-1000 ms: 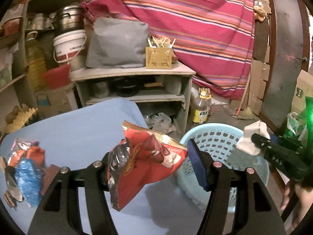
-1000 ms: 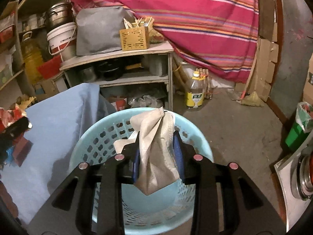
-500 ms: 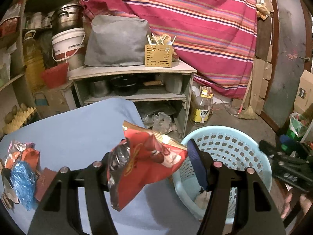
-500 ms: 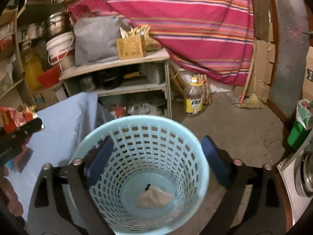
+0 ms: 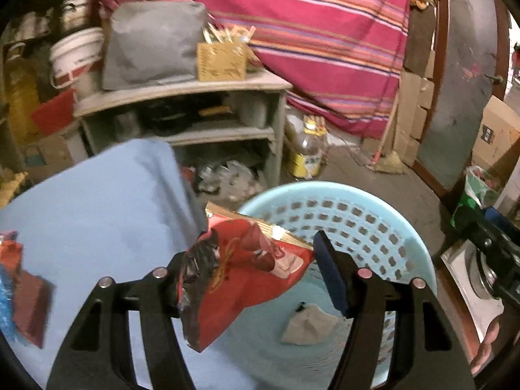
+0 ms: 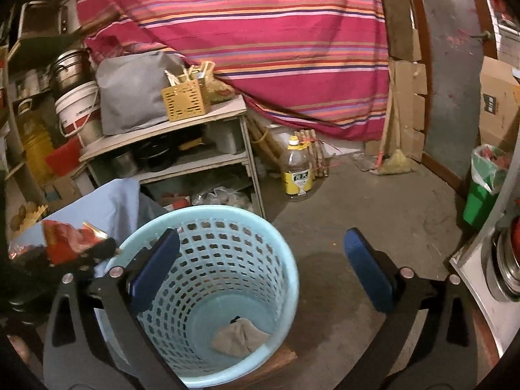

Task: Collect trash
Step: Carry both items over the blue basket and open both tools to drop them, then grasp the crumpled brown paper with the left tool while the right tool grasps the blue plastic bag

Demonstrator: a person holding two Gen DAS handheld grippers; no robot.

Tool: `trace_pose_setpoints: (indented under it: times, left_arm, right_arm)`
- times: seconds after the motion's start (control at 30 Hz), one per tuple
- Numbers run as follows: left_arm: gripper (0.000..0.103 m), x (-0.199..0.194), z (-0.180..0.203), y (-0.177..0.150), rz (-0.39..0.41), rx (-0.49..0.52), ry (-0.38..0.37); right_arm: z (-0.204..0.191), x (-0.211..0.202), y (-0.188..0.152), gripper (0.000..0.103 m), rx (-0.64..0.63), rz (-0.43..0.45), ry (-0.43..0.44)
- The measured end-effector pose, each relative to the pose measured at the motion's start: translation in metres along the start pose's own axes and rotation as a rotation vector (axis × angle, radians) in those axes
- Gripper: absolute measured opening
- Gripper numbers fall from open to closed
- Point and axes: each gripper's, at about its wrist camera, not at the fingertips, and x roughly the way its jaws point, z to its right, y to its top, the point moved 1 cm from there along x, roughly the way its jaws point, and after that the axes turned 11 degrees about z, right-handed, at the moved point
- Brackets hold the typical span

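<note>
My left gripper (image 5: 250, 253) has a crumpled red snack bag (image 5: 240, 269) between its pads, which still touch it while the jaws are opening slightly. It hangs over the near left rim of the light blue slotted basket (image 5: 325, 188). A beige crumpled wad (image 5: 308, 325) lies on the basket floor. My right gripper (image 6: 260, 240) stands wide, its jaws still opening, with nothing between them, above the basket (image 6: 208, 209) and the wad (image 6: 240, 338). In the right wrist view the left gripper (image 6: 94, 253) and bag (image 6: 65, 243) show at the left.
A table under blue cloth (image 5: 97, 201) holds more wrappers (image 5: 29, 305) at its left edge. Behind stand a grey shelf unit (image 6: 195, 162), an oil bottle (image 6: 297, 175) and a green bin (image 6: 481, 195). Bare concrete floor (image 6: 373, 211) lies right of the basket.
The right gripper opened and the beige wad fell to the basket floor; that gripper then drifted right. The left gripper carried the red bag rightward to the basket rim.
</note>
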Motion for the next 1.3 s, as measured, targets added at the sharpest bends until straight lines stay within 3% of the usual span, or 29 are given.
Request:
trace_pose_setpoints:
  times: [0.13,0.23,0.33,0.57,0.77,1.0,1.2,1.3]
  left_arm:
    - [0.068,0.017,0.009,-0.005,-0.037,0.001,-0.03]
    - [0.086,0.021,0.002,-0.008,-0.05,-0.014,-0.024]
    - [0.088,0.018,-0.004,-0.007,-0.048,-0.019,-0.024]
    - [0.089,-0.017,-0.036,-0.008,-0.004,0.002,0.063]
    - [0.091,-0.078,-0.106,-0.017,0.033,-0.048,0.178]
    - [0.097,-0.166,-0.213,-0.043,0.084,-0.027,0.4]
    - [0.097,-0.216,-0.305,-0.078,0.081,-0.07,0.566]
    - [0.097,-0.231,-0.341,-0.095,0.062,-0.137,0.604]
  right_arm:
    - [0.008,0.001,0.0,0.099,0.022,-0.004,-0.016]
    - [0.009,0.001,-0.001,0.099,0.017,-0.004,-0.022]
    - [0.006,0.004,-0.002,0.099,0.006,-0.011,-0.027]
    - [-0.015,0.007,-0.003,0.099,-0.031,-0.025,-0.007]
    - [-0.059,-0.001,-0.004,0.099,-0.077,-0.024,0.043]
    - [-0.14,-0.019,-0.019,0.099,-0.107,-0.054,0.168]
    - [-0.217,-0.026,-0.032,0.099,-0.183,-0.053,0.233]
    - [-0.245,-0.024,-0.038,0.099,-0.17,-0.076,0.258]
